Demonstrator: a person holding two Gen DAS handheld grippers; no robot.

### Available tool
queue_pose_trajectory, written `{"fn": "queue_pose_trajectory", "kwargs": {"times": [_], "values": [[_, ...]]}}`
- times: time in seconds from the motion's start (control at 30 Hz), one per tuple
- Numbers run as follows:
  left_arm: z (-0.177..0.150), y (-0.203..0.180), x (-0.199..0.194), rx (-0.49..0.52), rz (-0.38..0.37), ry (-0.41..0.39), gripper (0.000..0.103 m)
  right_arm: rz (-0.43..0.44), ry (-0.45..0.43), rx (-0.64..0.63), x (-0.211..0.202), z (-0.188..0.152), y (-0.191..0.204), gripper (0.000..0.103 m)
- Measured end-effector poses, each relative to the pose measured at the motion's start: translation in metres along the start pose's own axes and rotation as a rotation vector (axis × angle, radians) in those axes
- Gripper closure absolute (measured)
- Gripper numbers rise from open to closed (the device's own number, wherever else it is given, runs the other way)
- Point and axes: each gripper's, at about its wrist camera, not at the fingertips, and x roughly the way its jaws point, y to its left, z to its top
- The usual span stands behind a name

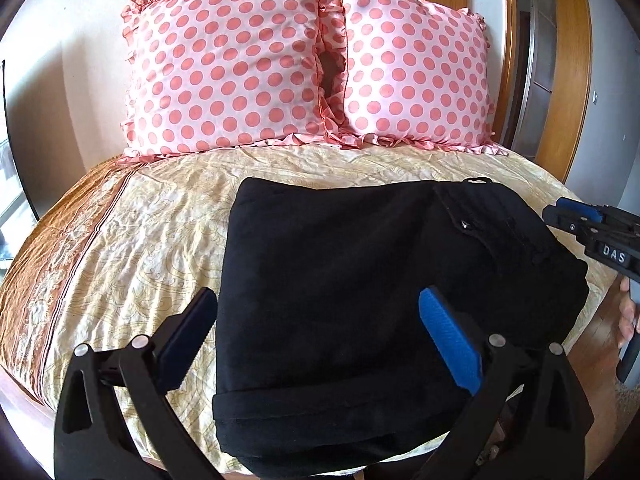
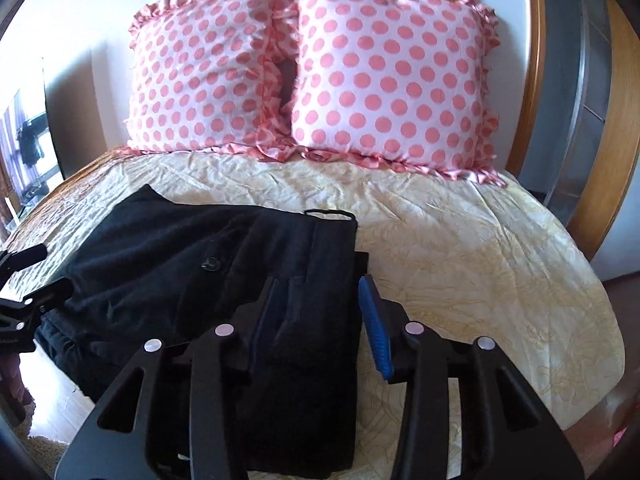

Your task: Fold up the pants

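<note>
Black pants [image 1: 360,288] lie folded into a compact rectangle on the cream bedspread, near the bed's front edge. They also show in the right wrist view [image 2: 208,280], waistband button up. My left gripper [image 1: 316,320] is open, its fingers spread wide above the pants' left front part, holding nothing. My right gripper [image 2: 316,312] is open over the pants' right edge, holding nothing; it also shows at the right border of the left wrist view [image 1: 560,216]. The left gripper shows at the left border of the right wrist view [image 2: 36,276].
Two pink polka-dot pillows [image 1: 308,68] lean against the wall at the head of the bed. The cream bedspread [image 2: 460,248] has a brown patterned border on the left [image 1: 60,248]. A wooden door frame [image 1: 560,80] stands to the right.
</note>
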Motion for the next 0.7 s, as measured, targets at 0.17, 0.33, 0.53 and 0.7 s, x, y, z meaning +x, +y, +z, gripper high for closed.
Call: {"fn": "queue_pose_trajectory", "kwargs": {"times": [0.17, 0.33, 0.53, 0.7], "values": [[-0.001, -0.011, 0.002, 0.02, -0.011, 0.017, 0.002, 0.028, 0.01, -0.114, 0.001, -0.02, 0.041, 0.06], [-0.021, -0.017, 0.017, 0.027, -0.014, 0.088, 0.002, 0.004, 0.007, -0.077, 0.016, -0.056, 0.043, 0.059], [-0.024, -0.017, 0.011, 0.015, -0.006, 0.069, 0.002, 0.014, -0.048, -0.015, 0.003, -0.05, 0.045, 0.059], [-0.005, -0.017, 0.009, 0.013, 0.036, 0.03, 0.002, -0.001, -0.099, -0.01, -0.005, -0.042, 0.05, 0.049]]}}
